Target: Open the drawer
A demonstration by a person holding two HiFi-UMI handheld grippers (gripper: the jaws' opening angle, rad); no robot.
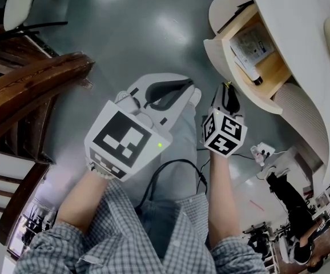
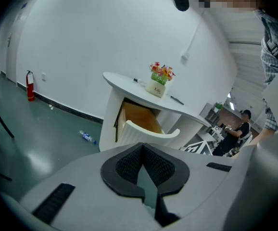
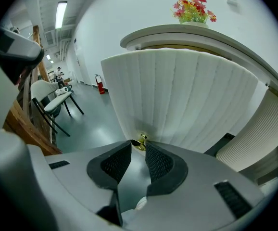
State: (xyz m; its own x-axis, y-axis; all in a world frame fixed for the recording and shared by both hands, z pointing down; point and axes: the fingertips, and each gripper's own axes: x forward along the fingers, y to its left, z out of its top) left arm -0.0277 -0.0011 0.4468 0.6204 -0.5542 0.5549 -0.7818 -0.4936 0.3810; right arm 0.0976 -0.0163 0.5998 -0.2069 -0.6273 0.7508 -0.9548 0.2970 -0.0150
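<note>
The white curved desk [image 1: 302,44] has its drawer [image 1: 250,44] pulled out, with papers and a dark pen-like thing inside. The drawer's ribbed white front [image 3: 177,95] carries a small brass knob [image 3: 140,141]. My right gripper [image 3: 139,146] is shut on that knob, one fingertip on each side; from the head camera it [image 1: 229,93] sits just below the drawer front [image 1: 215,53]. My left gripper [image 1: 189,88] hangs over the floor to the left of the right one, shut with nothing in it [image 2: 142,146]. The open drawer [image 2: 148,129] shows ahead in the left gripper view.
Dark wooden furniture [image 1: 33,90] and a white chair [image 1: 19,1] stand at the left. A water bottle [image 2: 87,137] lies on the grey floor near the desk. A flower pot [image 2: 159,81] stands on the desktop. A black cable [image 1: 170,170] hangs by the person's body. Another person [image 2: 235,134] stands far behind.
</note>
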